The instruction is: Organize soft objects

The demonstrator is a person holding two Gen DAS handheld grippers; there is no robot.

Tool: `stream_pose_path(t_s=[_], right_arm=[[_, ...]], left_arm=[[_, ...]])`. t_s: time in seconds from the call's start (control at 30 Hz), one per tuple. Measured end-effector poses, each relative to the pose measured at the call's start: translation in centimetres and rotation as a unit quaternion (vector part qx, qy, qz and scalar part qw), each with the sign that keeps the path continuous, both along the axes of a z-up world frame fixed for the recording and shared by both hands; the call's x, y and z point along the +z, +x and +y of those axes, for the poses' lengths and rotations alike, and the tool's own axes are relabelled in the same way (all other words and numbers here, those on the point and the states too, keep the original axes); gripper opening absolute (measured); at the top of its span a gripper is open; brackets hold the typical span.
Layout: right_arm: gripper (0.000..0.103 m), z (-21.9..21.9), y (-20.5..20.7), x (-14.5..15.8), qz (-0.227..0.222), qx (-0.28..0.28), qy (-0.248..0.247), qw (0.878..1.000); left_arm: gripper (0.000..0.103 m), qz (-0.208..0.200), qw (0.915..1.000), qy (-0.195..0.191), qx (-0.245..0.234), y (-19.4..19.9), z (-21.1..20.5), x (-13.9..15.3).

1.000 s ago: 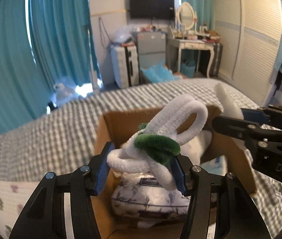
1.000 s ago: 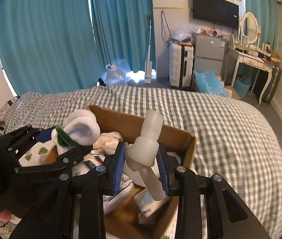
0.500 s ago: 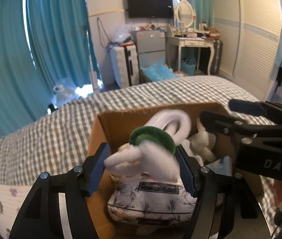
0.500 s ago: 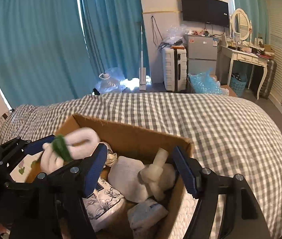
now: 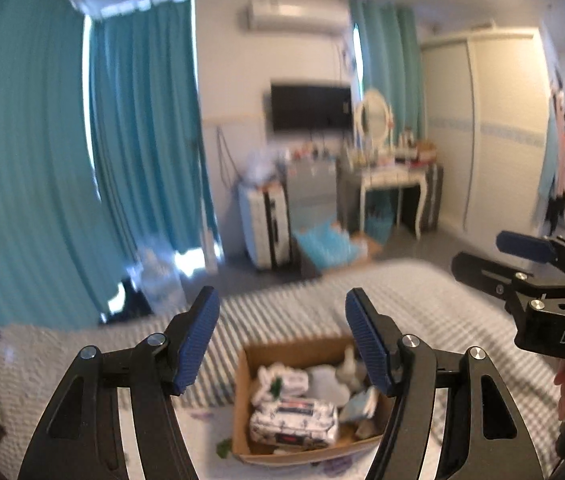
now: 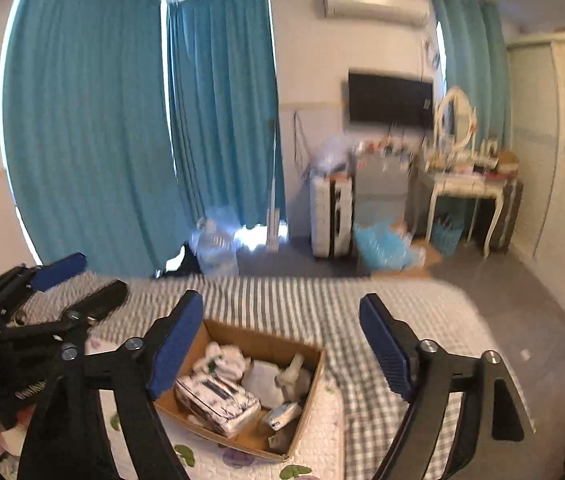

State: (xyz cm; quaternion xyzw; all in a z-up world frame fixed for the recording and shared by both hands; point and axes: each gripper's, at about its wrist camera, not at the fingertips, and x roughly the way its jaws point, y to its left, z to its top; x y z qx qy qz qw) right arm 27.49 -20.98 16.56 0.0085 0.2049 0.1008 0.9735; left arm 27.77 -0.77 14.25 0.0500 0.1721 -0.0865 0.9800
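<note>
A brown cardboard box [image 5: 242,412] [image 6: 310,384] sits on the checked bed, well below both grippers. In it lie a white plush toy with a green part [image 5: 278,380] [image 6: 222,360], a pale soft figure [image 5: 348,364] [image 6: 292,376], a floral tissue pack [image 5: 294,424] [image 6: 214,400] and other soft things. My left gripper [image 5: 282,340] is open and empty, high above the box. My right gripper [image 6: 278,352] is open and empty too. The right gripper shows at the right edge of the left wrist view [image 5: 522,264]; the left gripper shows at the left edge of the right wrist view [image 6: 78,284].
The grey checked bedcover [image 6: 382,320] spreads around the box, with a flowered cloth [image 6: 322,440] under its near side. Teal curtains [image 5: 42,160], a suitcase [image 5: 266,224], a dressing table [image 5: 390,180] and a wardrobe [image 5: 502,140] stand beyond the bed.
Both grippers opened and dropped their soft toys into the box, then rose high and back from it. The box now looks small and far below.
</note>
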Motion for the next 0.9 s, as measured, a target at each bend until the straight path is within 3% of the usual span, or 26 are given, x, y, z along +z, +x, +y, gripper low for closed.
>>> stream_pose_path(t_s=[0.03, 0.13, 0.27, 0.4, 0.53, 0.67, 0.77, 0.9], right_arm=[[0.083, -0.2, -1.9, 1.8, -0.017, -0.002, -0.001, 1.0], [0.083, -0.3, -6.4, 5.7, -0.048, -0.004, -0.004, 0.999], [0.092, -0.1, -13.5, 10.1, -0.091, -0.007, -0.01, 0.996], [0.099, -0.1, -18.8, 12.1, -0.118, -0.007, -0.007, 0.993], [0.103, 0.3, -23.4, 12.3, -0.151, -0.017, -0.017, 0.988], [0.103, 0.8, -25.8, 10.9, -0.167, -0.017, -0.013, 0.986], [0.103, 1.4, -25.7, 8.8, -0.164, -0.008, -0.006, 0.986], [0.103, 2.5, -24.1, 5.0, -0.153, -0.007, -0.009, 0.988]], left_arm=[[0.067, -0.016, 0.9999, -0.002, 0.003, -1.5, 0.2, 1.4], [0.084, -0.057, 0.9983, -0.013, 0.0, -6.7, 1.1, 5.6], [0.085, -0.116, 0.9932, -0.012, -0.001, -13.8, 2.3, 9.5], [0.092, -0.151, 0.9883, -0.023, 0.007, -18.7, 3.9, 11.3], [0.092, -0.169, 0.9849, -0.035, 0.012, -22.1, 5.9, 11.3], [0.092, -0.189, 0.9808, -0.022, 0.043, -23.4, 7.0, 9.6], [0.092, -0.204, 0.9769, -0.017, 0.06, -23.7, 7.7, 7.3], [0.092, -0.196, 0.9782, -0.021, 0.067, -22.3, 8.0, 3.7]])
